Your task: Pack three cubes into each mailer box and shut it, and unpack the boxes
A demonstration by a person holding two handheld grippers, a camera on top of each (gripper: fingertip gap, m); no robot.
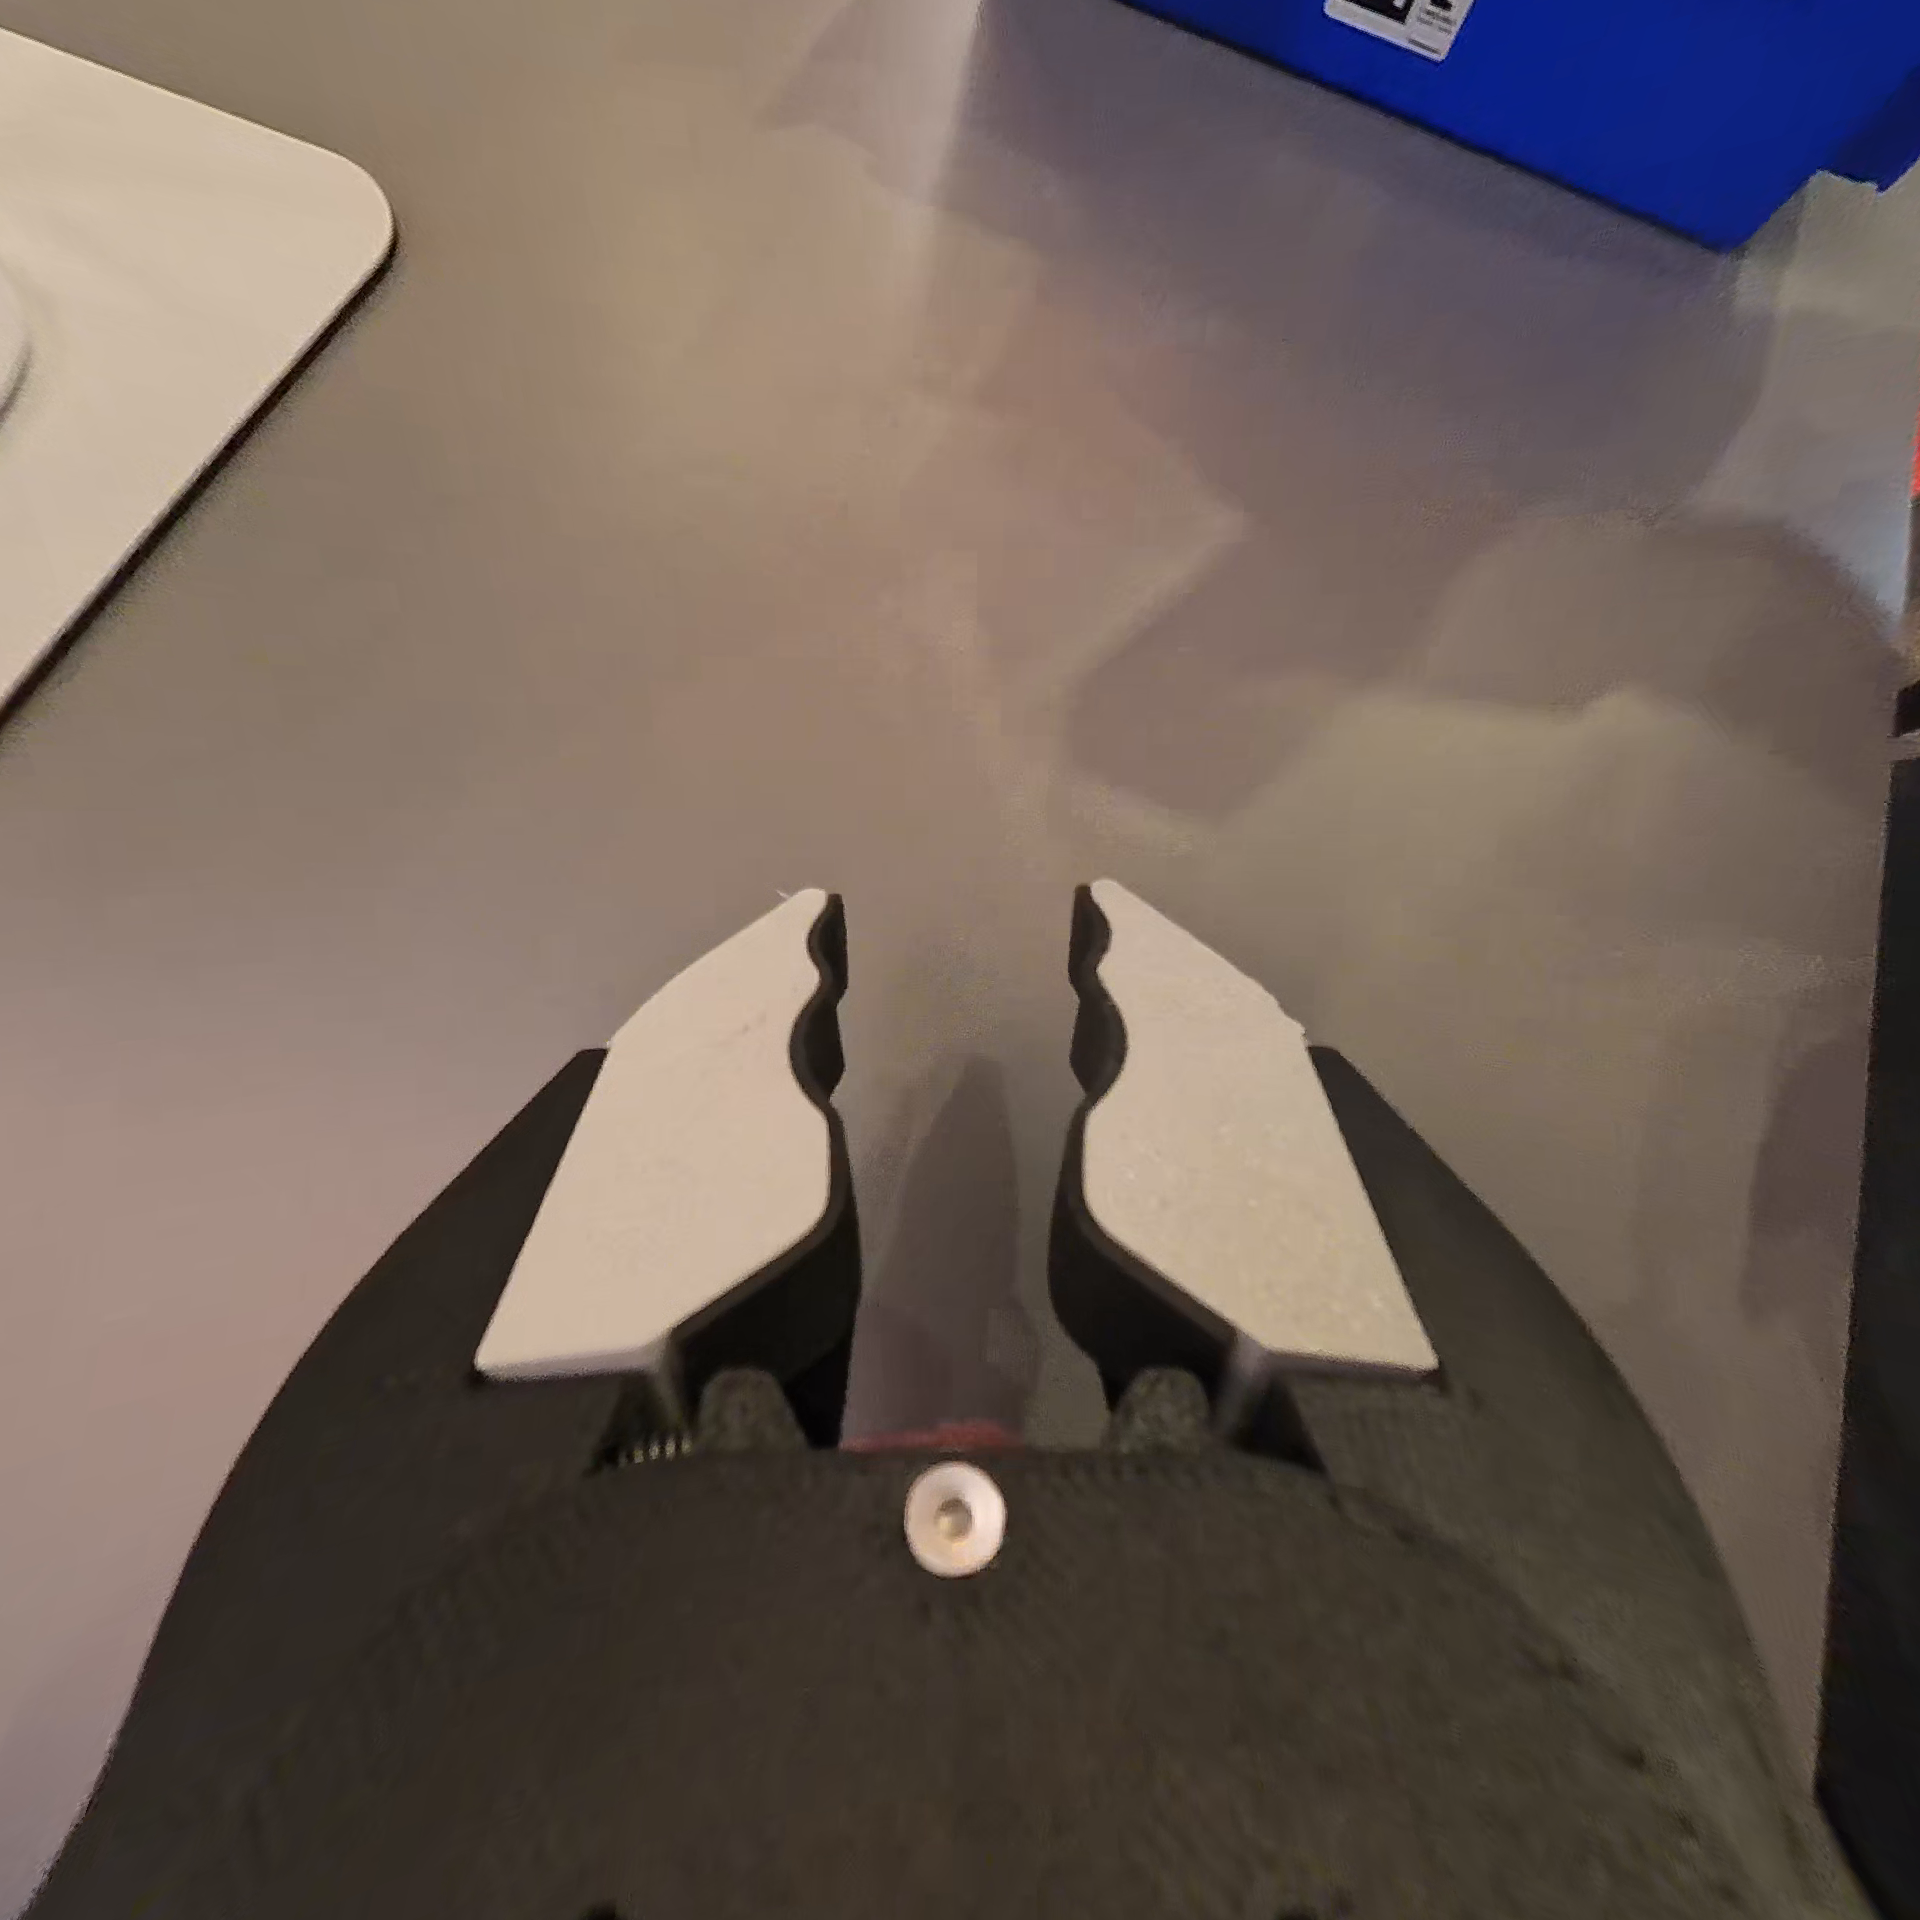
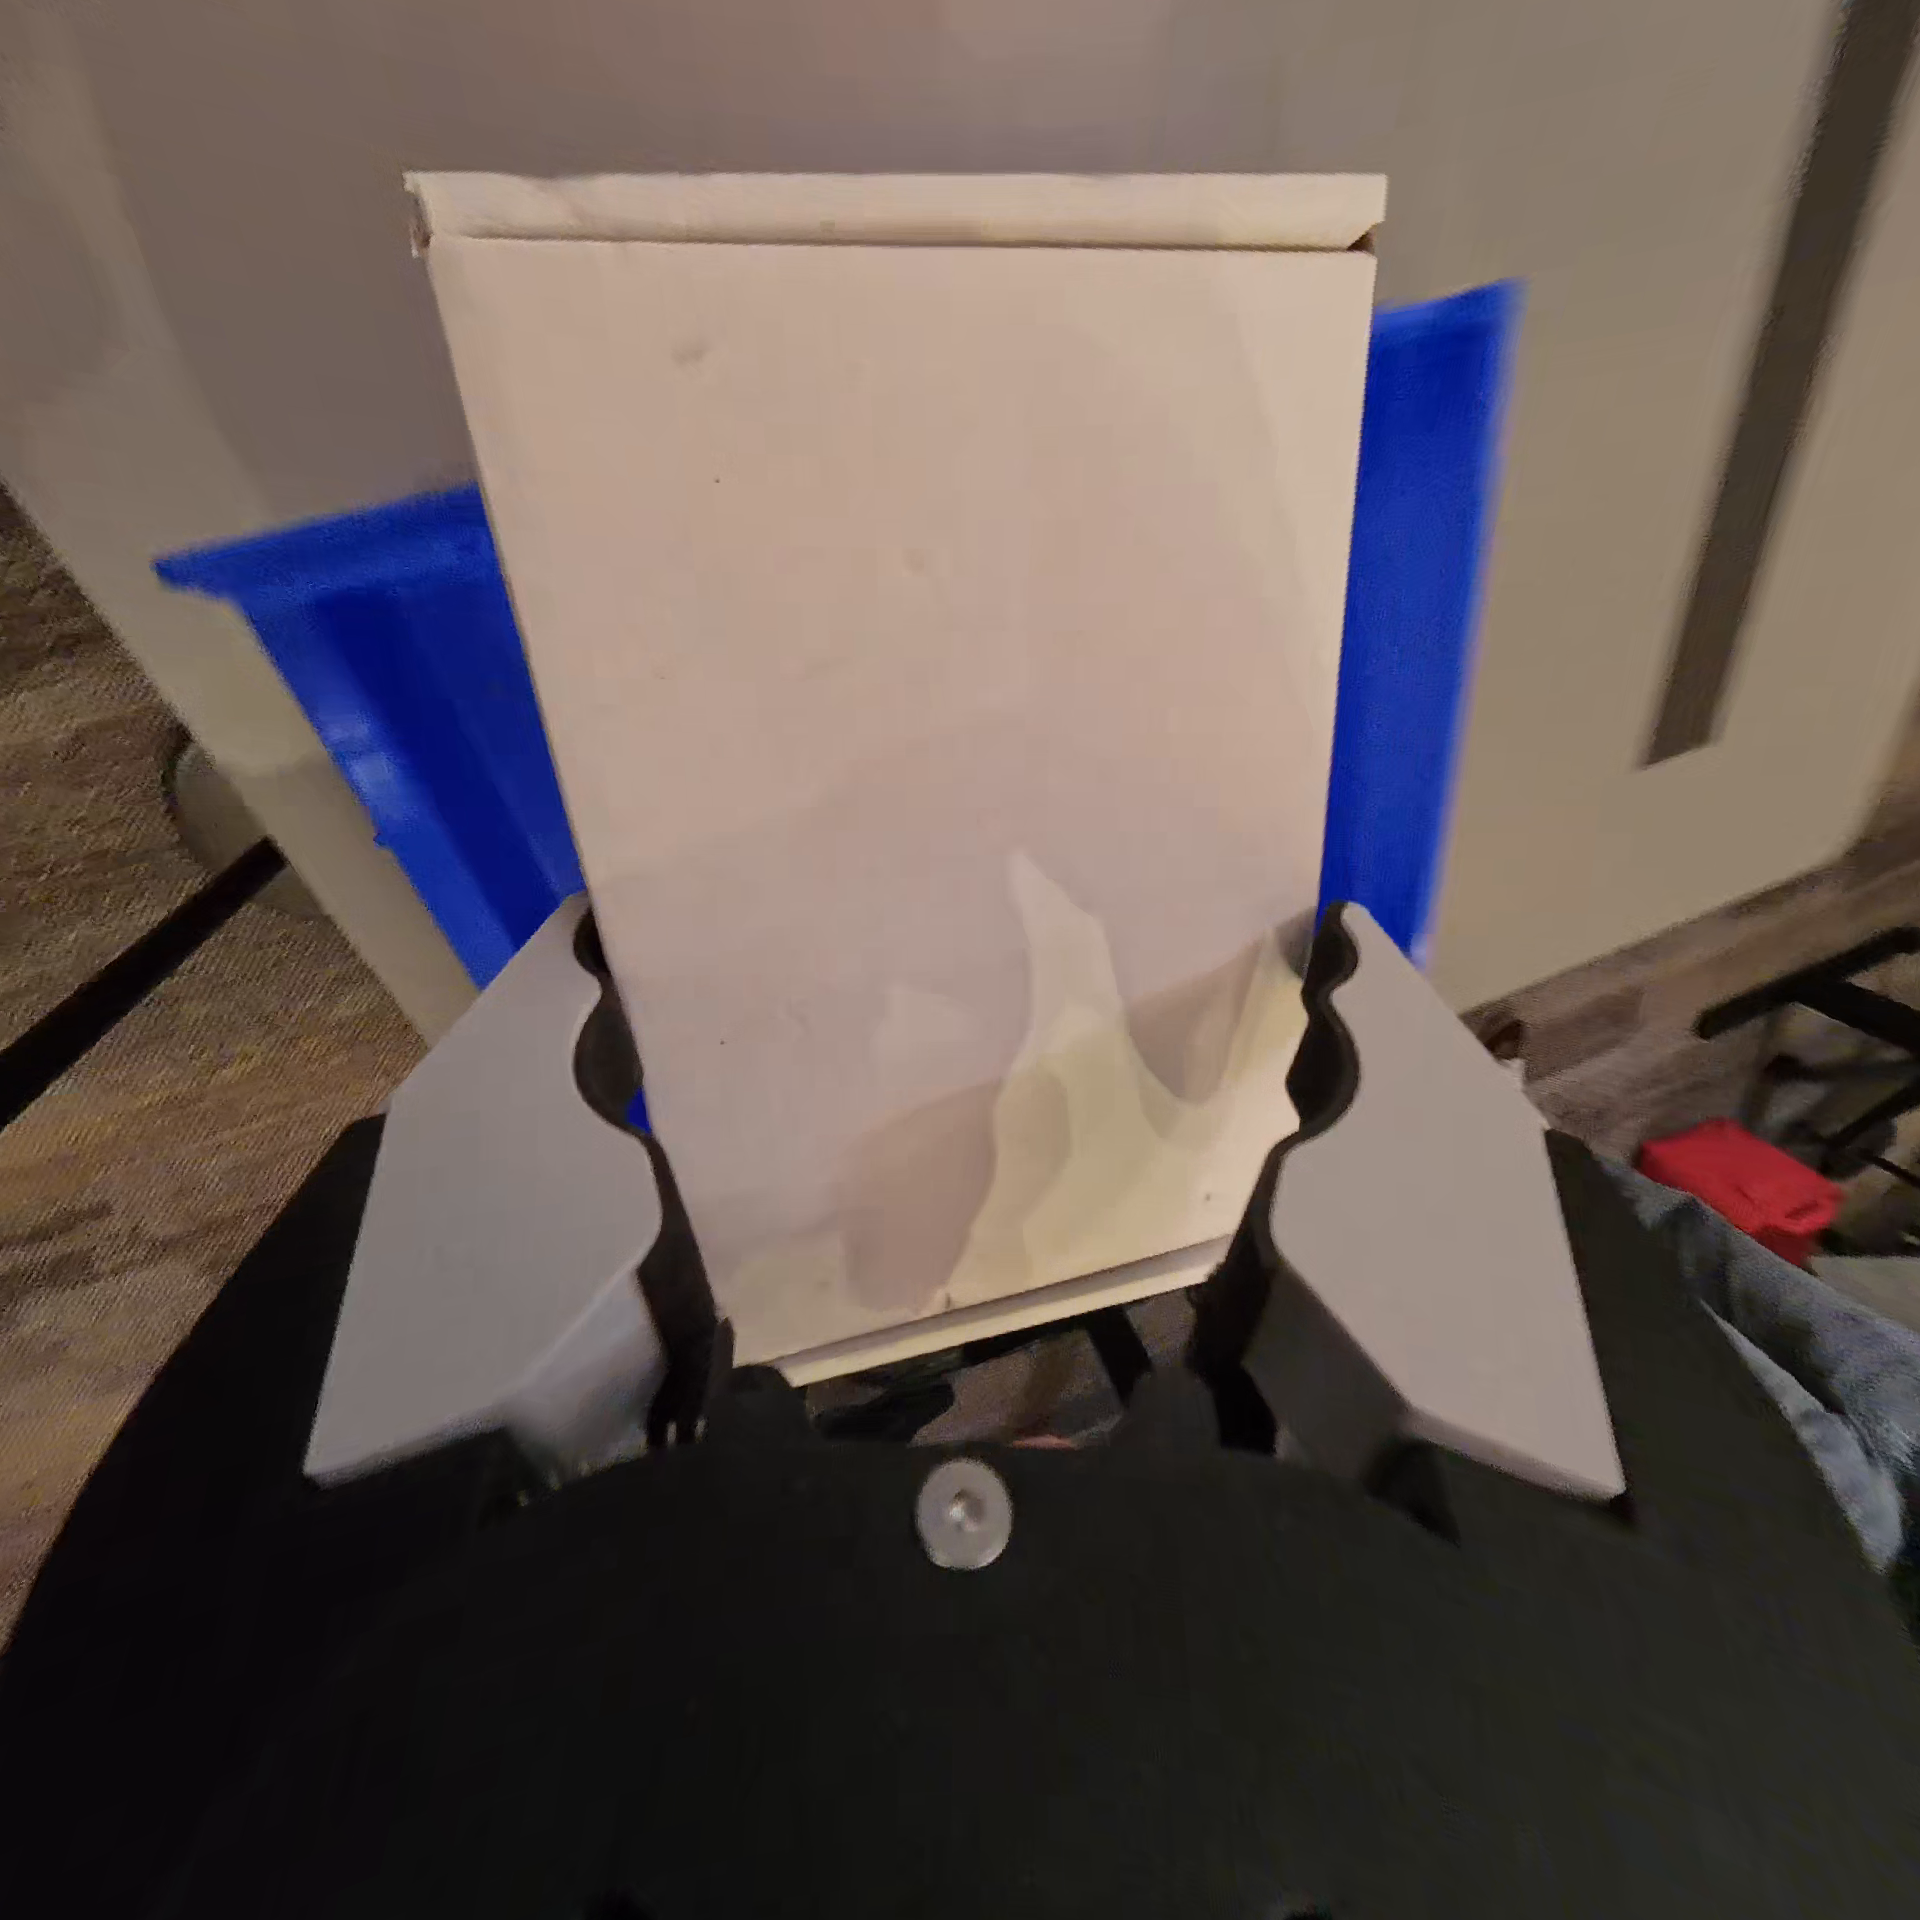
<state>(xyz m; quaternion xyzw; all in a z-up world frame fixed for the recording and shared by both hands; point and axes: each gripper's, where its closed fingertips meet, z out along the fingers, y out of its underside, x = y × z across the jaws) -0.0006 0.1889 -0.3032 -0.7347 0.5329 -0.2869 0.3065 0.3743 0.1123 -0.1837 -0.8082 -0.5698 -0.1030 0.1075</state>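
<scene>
A white mailer box (image 2: 914,727), closed, is held lengthwise between the fingers of the right gripper (image 2: 956,935), lifted off any surface; the jaws stand wide and press against its two long sides. Its near end carries pale stains. Behind the box sits a blue bin (image 2: 1444,623), in front of a light wall, with carpeted floor (image 2: 156,1039) to the left. At the right edge lies something red (image 2: 1735,1195), too blurred to name.

The left gripper (image 1: 956,914) hovers over a grey table (image 1: 623,623), jaws parted a little with nothing between them. A white pad (image 1: 156,343) lies at the far left of the table, and a blue bin (image 1: 1621,114) stands at the far right.
</scene>
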